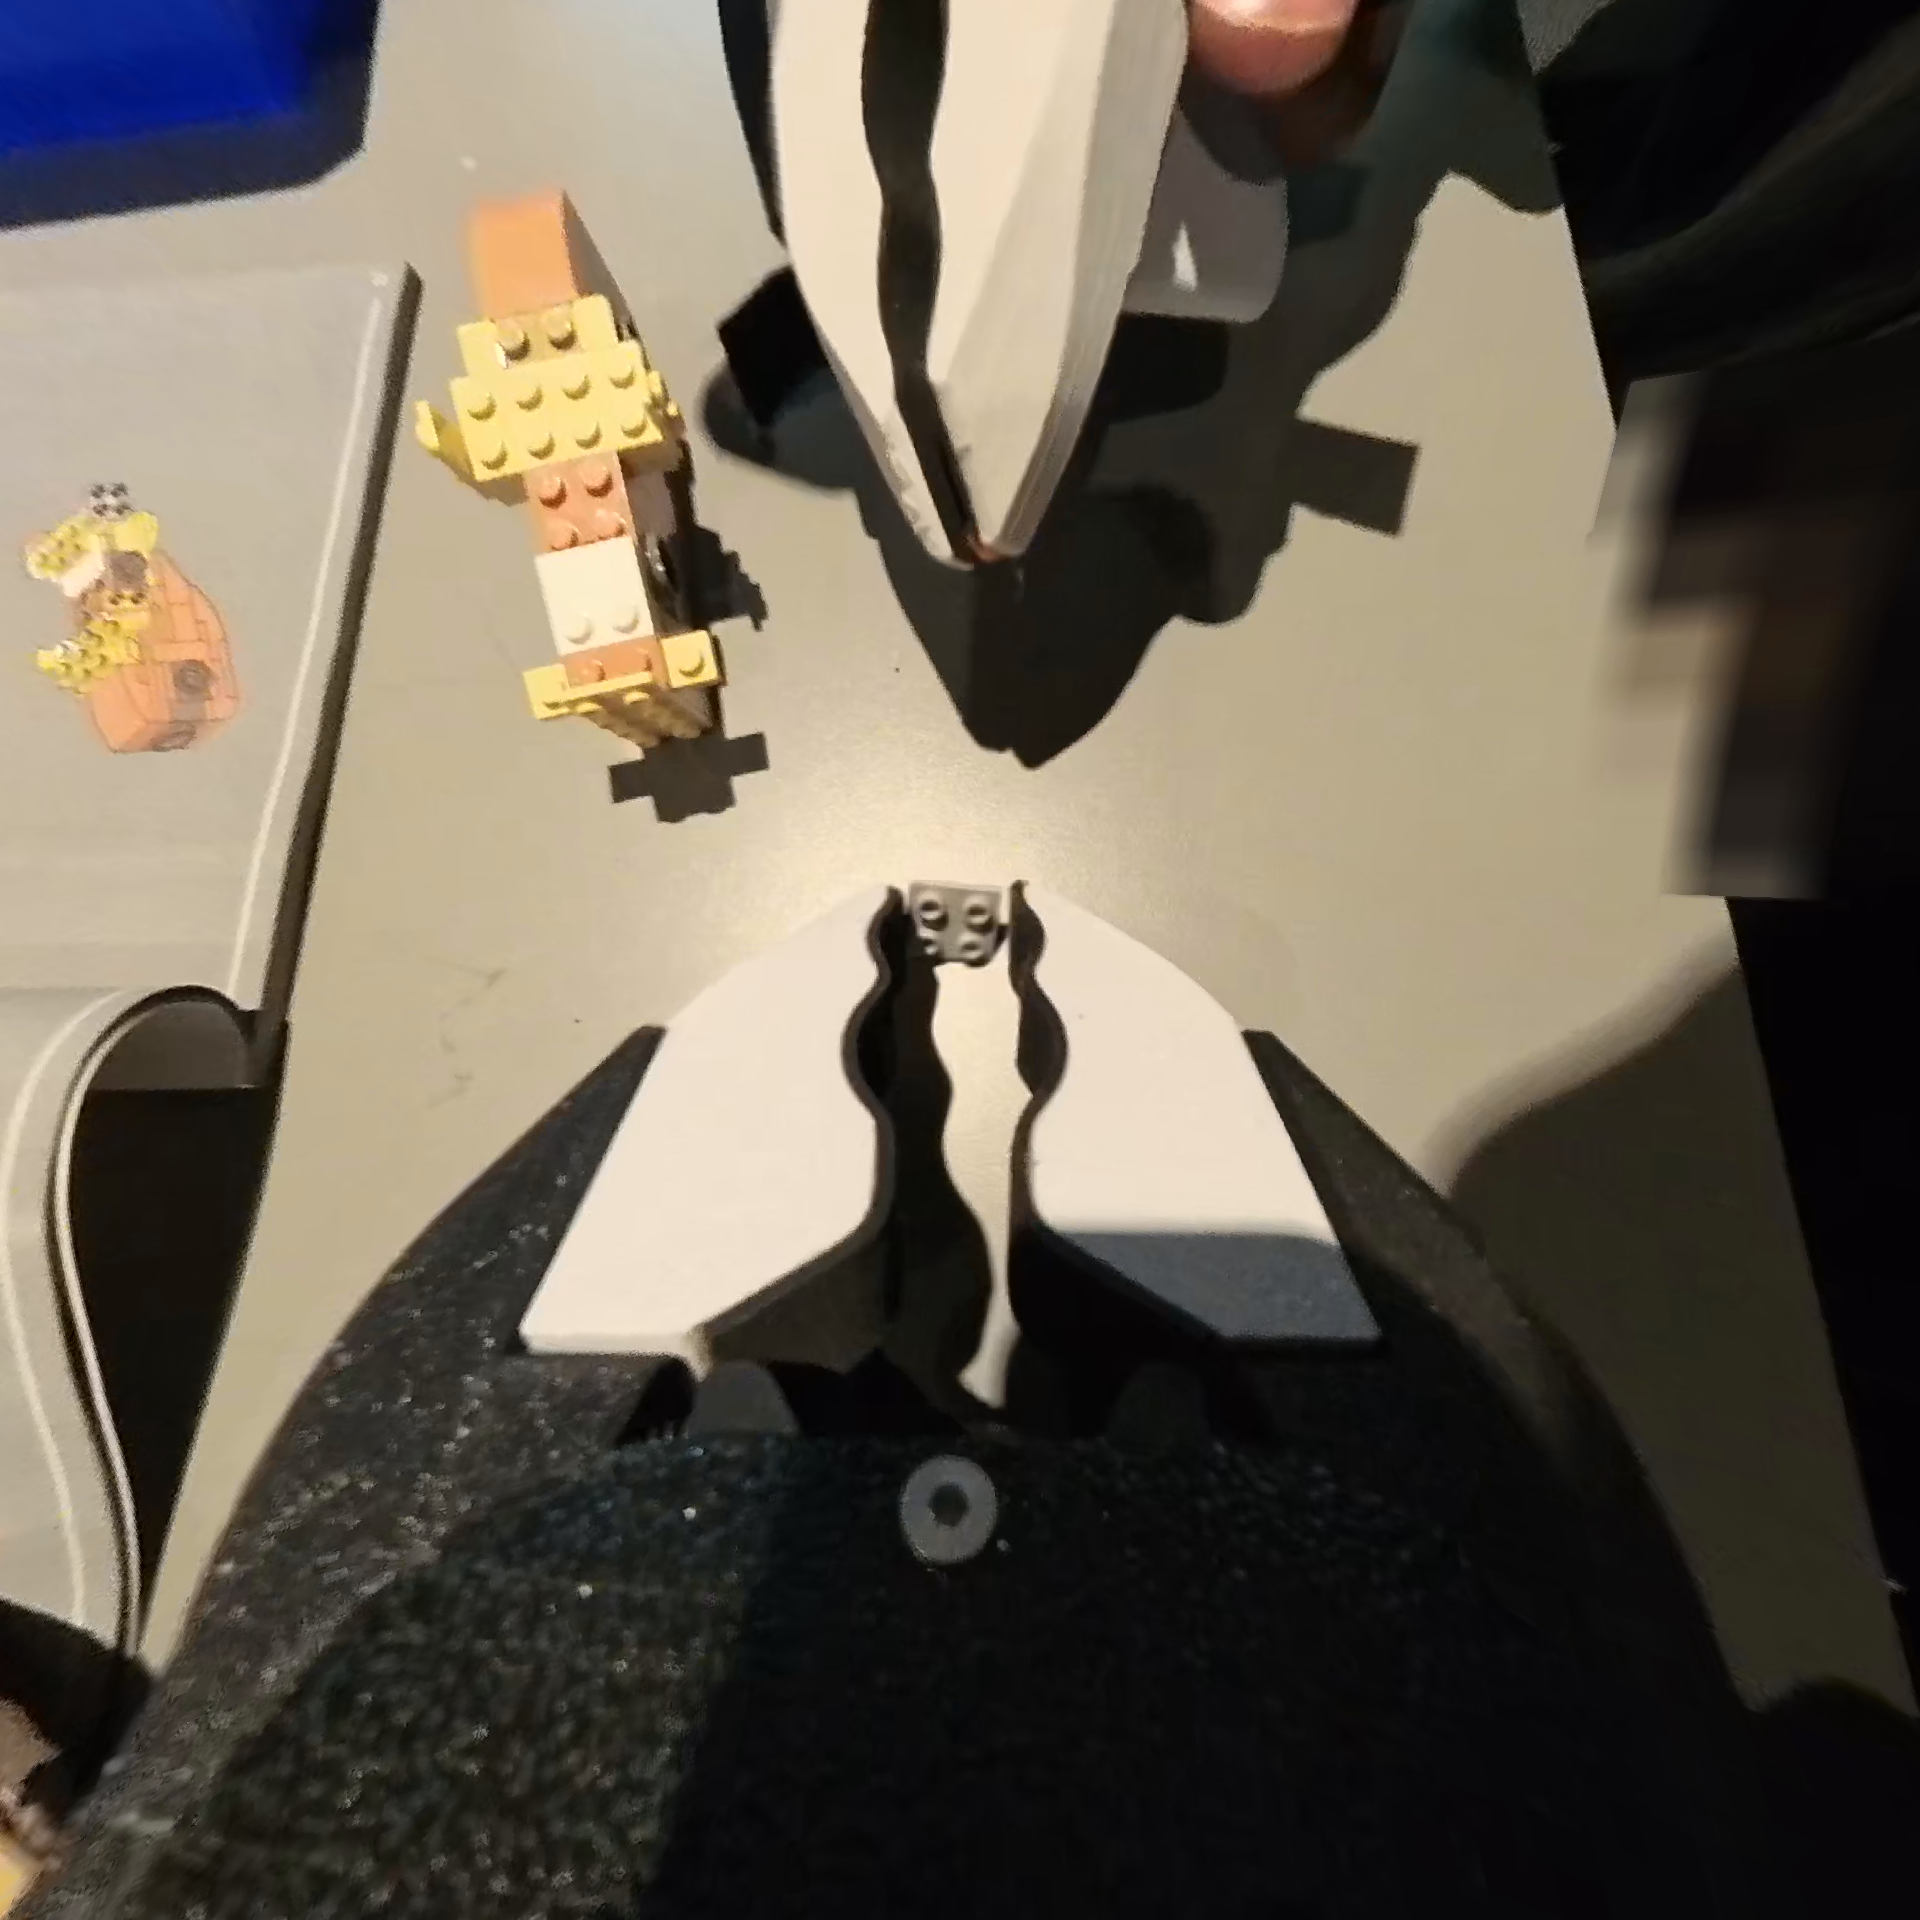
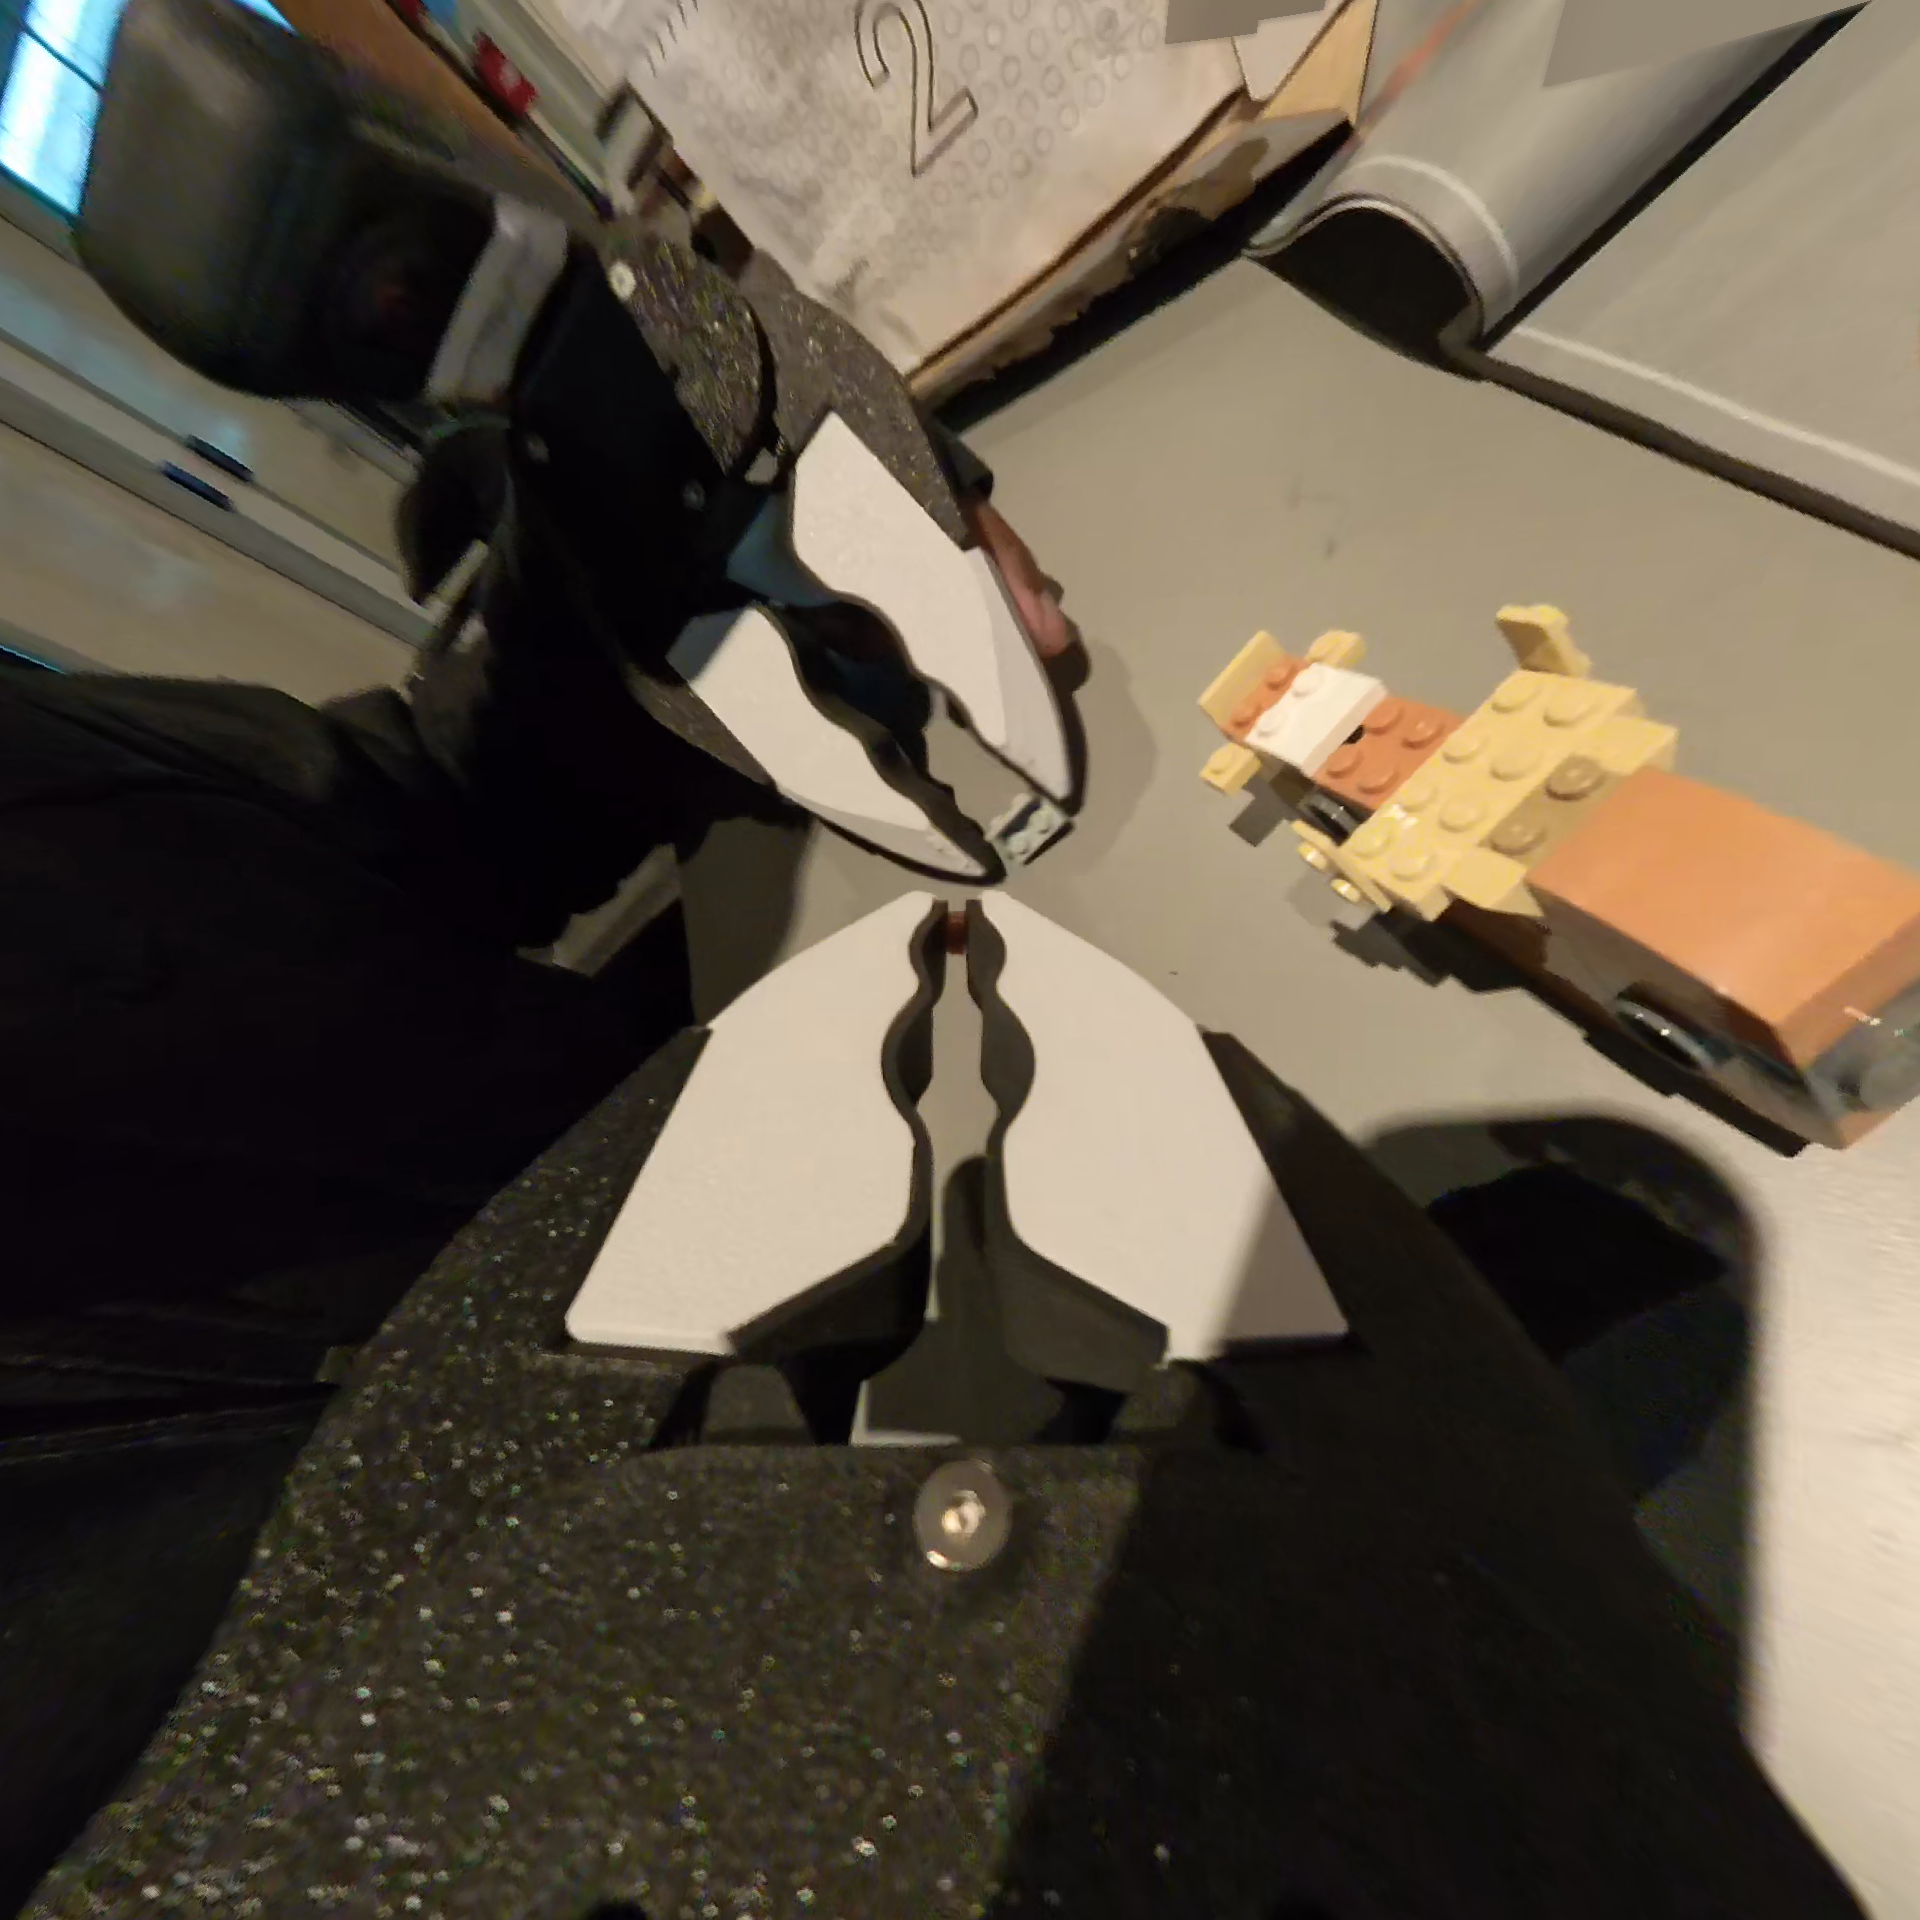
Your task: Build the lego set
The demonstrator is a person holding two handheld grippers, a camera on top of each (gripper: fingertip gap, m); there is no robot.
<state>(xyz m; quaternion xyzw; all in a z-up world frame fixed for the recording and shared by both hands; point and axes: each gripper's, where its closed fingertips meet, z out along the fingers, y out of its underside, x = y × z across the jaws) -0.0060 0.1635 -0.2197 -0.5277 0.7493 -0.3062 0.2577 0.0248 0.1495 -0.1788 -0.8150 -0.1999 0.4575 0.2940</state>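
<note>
My left gripper is shut on a small grey 2x2 plate, studs facing the camera, above the grey table. My right gripper is shut on a tiny dark reddish-brown piece. The two grippers point tip to tip, a short gap apart; the right gripper shows above in the left wrist view, and the left gripper with the grey plate in the right wrist view. A partly built tan, brown and white lego model lies on the table to the left, also in the right wrist view.
An open instruction booklet lies left of the model, with its picture of the build, and shows in the right wrist view. A blue bin is at the far left. A cardboard box stands behind. A hand holds the right gripper.
</note>
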